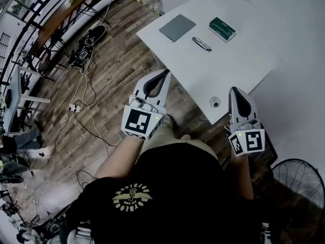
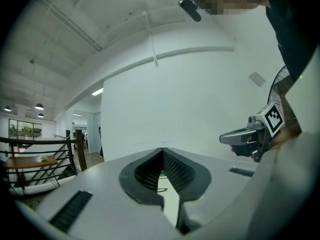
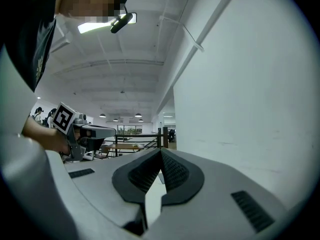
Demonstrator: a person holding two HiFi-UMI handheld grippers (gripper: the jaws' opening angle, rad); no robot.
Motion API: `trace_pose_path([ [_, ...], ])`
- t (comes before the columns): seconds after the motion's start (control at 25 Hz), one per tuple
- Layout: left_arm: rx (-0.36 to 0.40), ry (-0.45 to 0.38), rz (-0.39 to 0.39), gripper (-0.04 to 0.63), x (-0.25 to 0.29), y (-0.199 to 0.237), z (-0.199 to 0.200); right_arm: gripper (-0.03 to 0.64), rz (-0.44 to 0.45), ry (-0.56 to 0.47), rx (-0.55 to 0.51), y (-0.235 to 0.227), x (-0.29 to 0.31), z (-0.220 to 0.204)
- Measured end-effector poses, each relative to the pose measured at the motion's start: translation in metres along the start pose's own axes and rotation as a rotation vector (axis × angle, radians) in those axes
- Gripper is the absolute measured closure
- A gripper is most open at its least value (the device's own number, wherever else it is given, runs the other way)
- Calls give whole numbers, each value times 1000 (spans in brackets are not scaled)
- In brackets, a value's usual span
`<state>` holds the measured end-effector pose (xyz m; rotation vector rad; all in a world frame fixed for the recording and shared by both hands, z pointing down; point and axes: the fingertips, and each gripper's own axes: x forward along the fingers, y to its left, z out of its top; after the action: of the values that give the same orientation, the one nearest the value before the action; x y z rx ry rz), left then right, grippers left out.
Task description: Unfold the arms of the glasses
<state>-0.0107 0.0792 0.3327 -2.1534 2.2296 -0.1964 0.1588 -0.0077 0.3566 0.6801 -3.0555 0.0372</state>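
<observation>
The glasses (image 1: 201,43) lie flat on the white counter (image 1: 244,60), just beside the green box (image 1: 222,29), on the side of the box that faces the person. A grey pad (image 1: 177,27) lies past them, further from the box. The glasses are too small to tell whether their arms are folded. The left tool (image 1: 164,74) and the right tool (image 1: 234,91) are both pinched together with nothing in them, held level and well short of the box.

The step in hand looks like the approach. To do it well, each tool would need to part its jaws before arriving. One would pin the frame at the bridge so it cannot skid toward the box. The other would catch one arm's tip and swing it gently out about its hinge. The thin frame would likely slide or twist under a hard squeeze.
</observation>
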Motion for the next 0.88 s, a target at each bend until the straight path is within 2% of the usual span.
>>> trace_pose_path([
  [0.24,9,14,-6,589,18,14,-1,617,-31,3,14,-8,20,2],
  [0.48,-7,43,-4,589,31,27,-21,617,-40,22,60,-12,35,-11],
  [0.88,-14,81,1,589,58,48,-39,617,-69,56,60,-35,53,-20],
])
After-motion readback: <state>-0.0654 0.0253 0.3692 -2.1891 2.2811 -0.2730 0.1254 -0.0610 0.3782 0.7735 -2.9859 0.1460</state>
